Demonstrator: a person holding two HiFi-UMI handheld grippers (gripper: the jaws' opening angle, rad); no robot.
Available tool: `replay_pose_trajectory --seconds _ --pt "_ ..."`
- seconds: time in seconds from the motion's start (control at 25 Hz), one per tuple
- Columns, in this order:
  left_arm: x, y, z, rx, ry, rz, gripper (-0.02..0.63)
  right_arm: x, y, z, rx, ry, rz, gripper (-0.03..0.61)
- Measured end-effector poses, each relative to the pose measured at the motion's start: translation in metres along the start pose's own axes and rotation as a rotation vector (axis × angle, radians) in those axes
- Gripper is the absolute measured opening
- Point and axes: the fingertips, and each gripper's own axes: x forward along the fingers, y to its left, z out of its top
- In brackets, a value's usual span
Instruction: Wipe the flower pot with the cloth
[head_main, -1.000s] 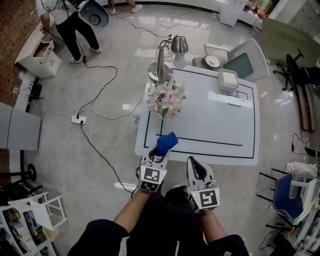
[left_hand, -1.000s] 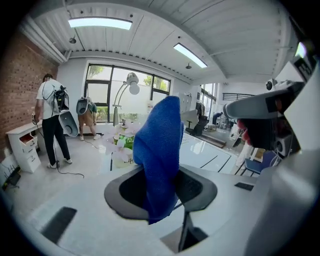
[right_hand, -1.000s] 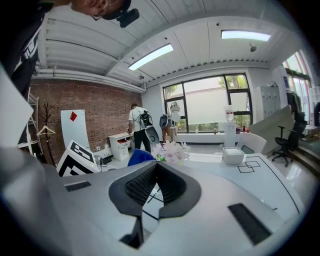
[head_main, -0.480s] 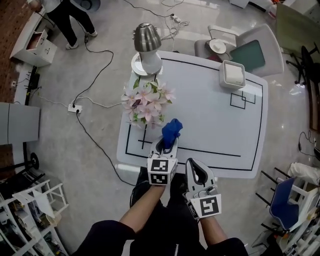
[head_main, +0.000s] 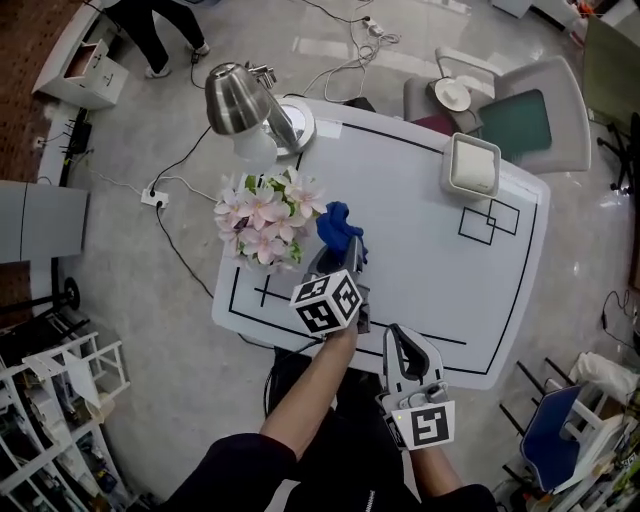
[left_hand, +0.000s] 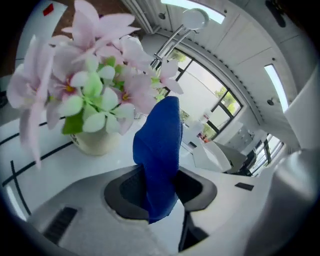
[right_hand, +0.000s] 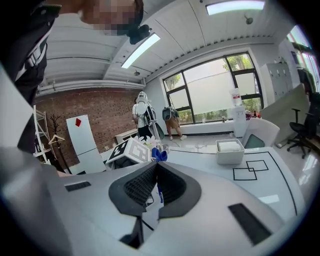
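My left claw (head_main: 335, 262) has pushed forward from the worktop's near edge. The blue cloth (head_main: 340, 230) it carries now stands just beside the blooms, where a second ago it was only level with the front line. In the left gripper view the claw (left_hand: 157, 187) is clamped on the cloth (left_hand: 159, 150), which rises upright out of the jaws.

The cream flower pot (left_hand: 95, 142) sits to the left of the cloth and apart from it, so I judge the wipe has not begun. It still needs a short swing left and down onto the pot wall. The pot stands by the worktop's (head_main: 420, 270) left edge, about midway along it, and is filled with pink and white flowers (head_main: 262, 215) that hide it from above.

A white square box (head_main: 470, 165) rests near the far right corner; I cannot tell what it holds. My right claw (right_hand: 156, 175) is empty with its jaws together, hanging back off the near edge.
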Motion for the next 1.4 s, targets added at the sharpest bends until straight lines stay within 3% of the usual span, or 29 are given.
replay_pose_trajectory --seconds 0.32,0.64,0.76,0.92,1.28,1.4 --pt "0.037 0.016 0.003 -0.291 -0.032 0.033 0.140 0.002 -0.021 0.005 -0.014 0.016 0.020 0.008" --pt "0.026 0.037 -0.005 -0.409 -0.031 0.048 0.138 0.008 -0.012 0.001 -0.005 0.025 0.024 0.008" --pt "0.015 0.043 -0.011 -0.419 -0.014 0.044 0.140 0.011 0.000 0.000 -0.003 0.025 0.027 0.009" --pt "-0.003 0.050 -0.020 -0.356 0.018 0.032 0.140 0.015 0.020 -0.001 -0.011 0.023 0.030 0.008" --pt "-0.043 0.083 -0.036 -0.297 0.123 -0.030 0.140 0.029 0.075 -0.007 -0.006 0.020 0.049 0.008" --pt "-0.059 0.108 -0.033 -0.312 0.146 -0.043 0.140 0.036 0.096 -0.007 -0.007 0.022 0.060 0.008"
